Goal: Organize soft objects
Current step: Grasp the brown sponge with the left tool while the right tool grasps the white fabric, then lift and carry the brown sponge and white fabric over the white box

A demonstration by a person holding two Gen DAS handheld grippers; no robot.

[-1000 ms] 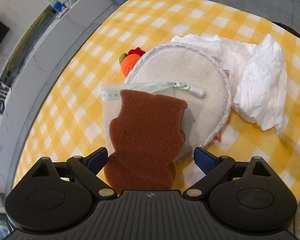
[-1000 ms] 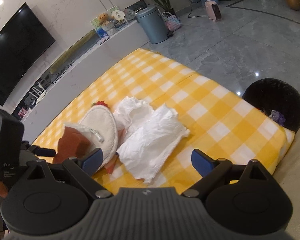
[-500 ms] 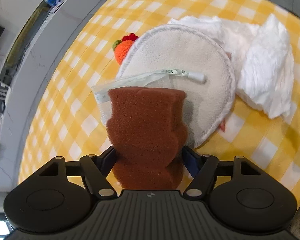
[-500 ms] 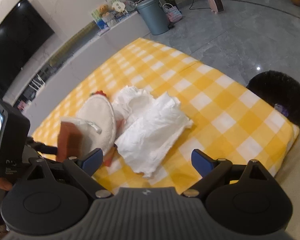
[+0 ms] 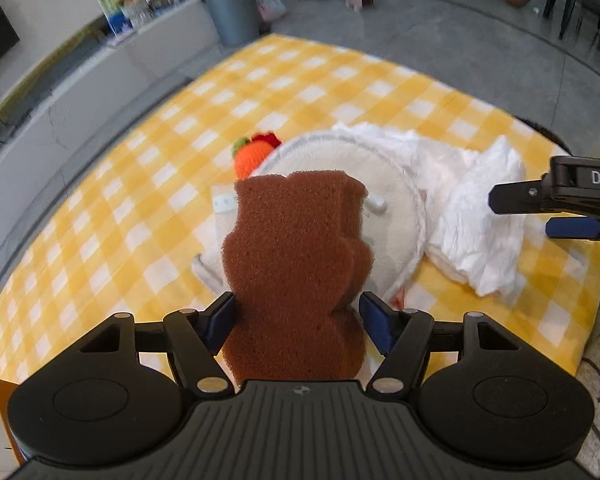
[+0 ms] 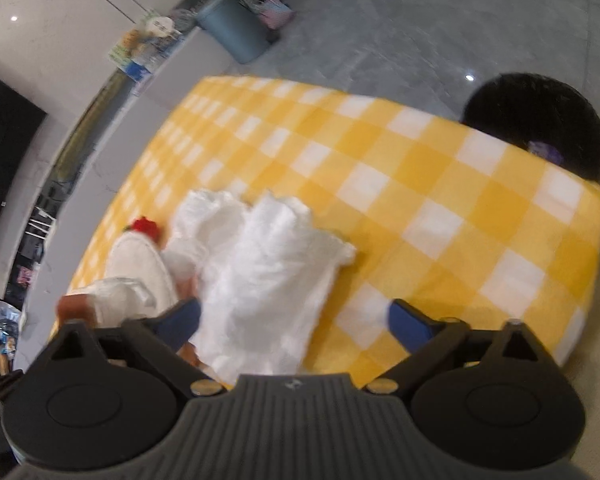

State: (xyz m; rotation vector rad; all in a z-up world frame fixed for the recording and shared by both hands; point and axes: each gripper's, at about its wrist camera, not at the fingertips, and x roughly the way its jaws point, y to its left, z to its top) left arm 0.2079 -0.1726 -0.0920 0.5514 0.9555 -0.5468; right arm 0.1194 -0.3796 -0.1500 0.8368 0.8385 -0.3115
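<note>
Brown sponge (image 5: 296,268) sits squeezed in closing left hand-held gripper (image 5: 296,320); right hand-held gripper (image 6: 296,320), blurred, seemingly spreads empty.

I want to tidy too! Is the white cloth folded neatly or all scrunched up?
Scrunched up. The white cloth lies in a rumpled heap with uneven wrinkles and no straight edges on the checked tablecloth.

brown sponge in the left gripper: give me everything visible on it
The brown sponge is open-pored foam cut in a lobed, bear-like outline, thick and slightly folded along its right edge. It stands tilted up off the checked cloth, pinched near its lower end between the left gripper's blue fingers, hiding part of the cream pad behind.
</note>
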